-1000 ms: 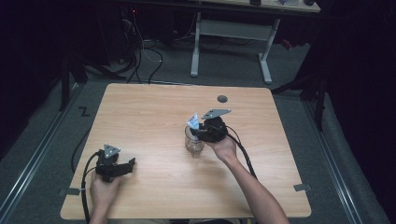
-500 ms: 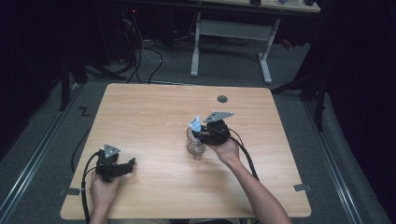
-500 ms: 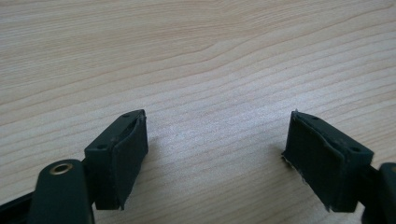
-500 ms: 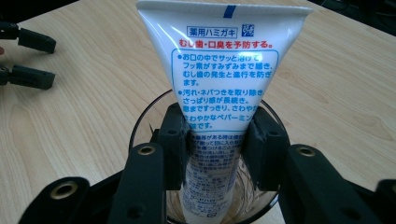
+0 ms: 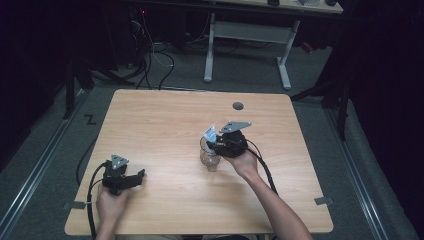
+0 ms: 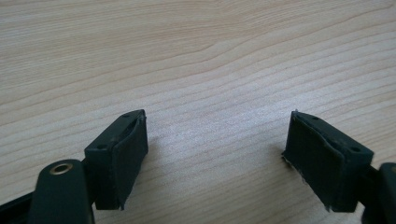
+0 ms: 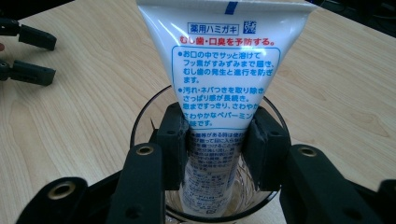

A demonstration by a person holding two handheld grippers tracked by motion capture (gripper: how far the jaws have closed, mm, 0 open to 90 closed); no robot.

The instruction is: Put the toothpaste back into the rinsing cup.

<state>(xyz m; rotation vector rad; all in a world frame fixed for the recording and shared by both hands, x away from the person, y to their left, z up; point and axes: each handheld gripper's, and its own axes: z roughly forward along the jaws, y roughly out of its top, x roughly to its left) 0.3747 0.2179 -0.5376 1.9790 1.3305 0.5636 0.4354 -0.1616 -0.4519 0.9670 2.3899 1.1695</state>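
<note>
On the left of the high view, my left gripper [image 5: 134,177] sits low over the wooden table [image 5: 165,125] near its front left corner, held in the person's left hand [image 5: 111,205]. Its own camera shows both black jaws spread wide, nothing between them but bare wood grain, so that one is released.

Moving right to the middle of the table, a clear drinking glass [image 5: 209,155] stands upright. A white toothpaste tube [image 7: 224,74] with blue Japanese print stands in it, lower end down inside the glass and flat crimped end [image 5: 210,134] sticking up above the rim.

Just beside the glass on the right is my right gripper [image 7: 215,149], in the person's right hand [image 5: 243,162]. In the right gripper view its two pads sit against either side of the tube at about the glass rim, reaching down inside. The jaws have just been easing open a little, yet the pads still look pressed on the tube, so I read it as grasping the toothpaste tube.
</note>
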